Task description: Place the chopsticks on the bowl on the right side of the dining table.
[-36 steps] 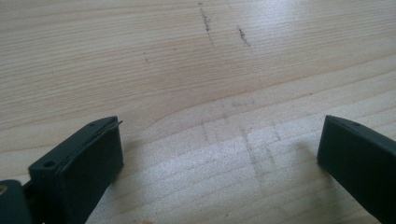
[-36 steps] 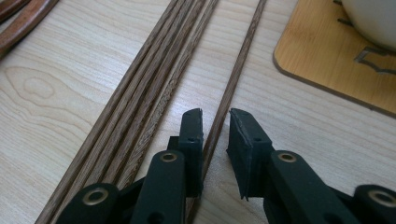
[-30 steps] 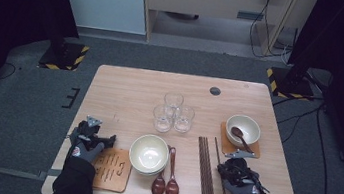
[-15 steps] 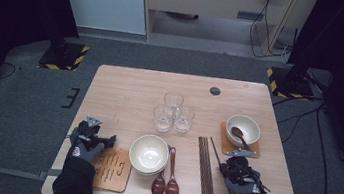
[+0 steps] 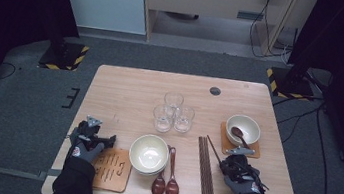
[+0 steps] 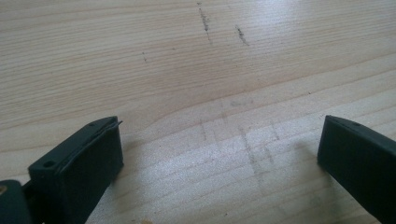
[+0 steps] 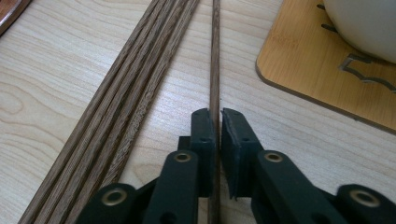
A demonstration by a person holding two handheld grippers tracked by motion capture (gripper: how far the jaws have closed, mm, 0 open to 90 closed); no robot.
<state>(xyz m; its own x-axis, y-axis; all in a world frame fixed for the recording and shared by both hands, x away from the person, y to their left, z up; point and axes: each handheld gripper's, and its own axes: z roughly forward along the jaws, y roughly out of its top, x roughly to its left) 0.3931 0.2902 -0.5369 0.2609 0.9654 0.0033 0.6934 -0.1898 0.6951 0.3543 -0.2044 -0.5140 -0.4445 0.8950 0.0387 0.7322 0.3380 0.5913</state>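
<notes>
- While the right gripper clenched a single chopstick, that stick lay on the table between a bundle of chopsticks at its nine o'clock and a wooden coaster at its two o'clock.
- Its jaws had just eased slightly apart, the stick between them.
- At twelve o'clock of the right gripper stood a white bowl holding a spoon.
- At nine o'clock sat another bowl and two spoons.
- Far at nine o'clock, the left gripper was released over bare wood.
</notes>
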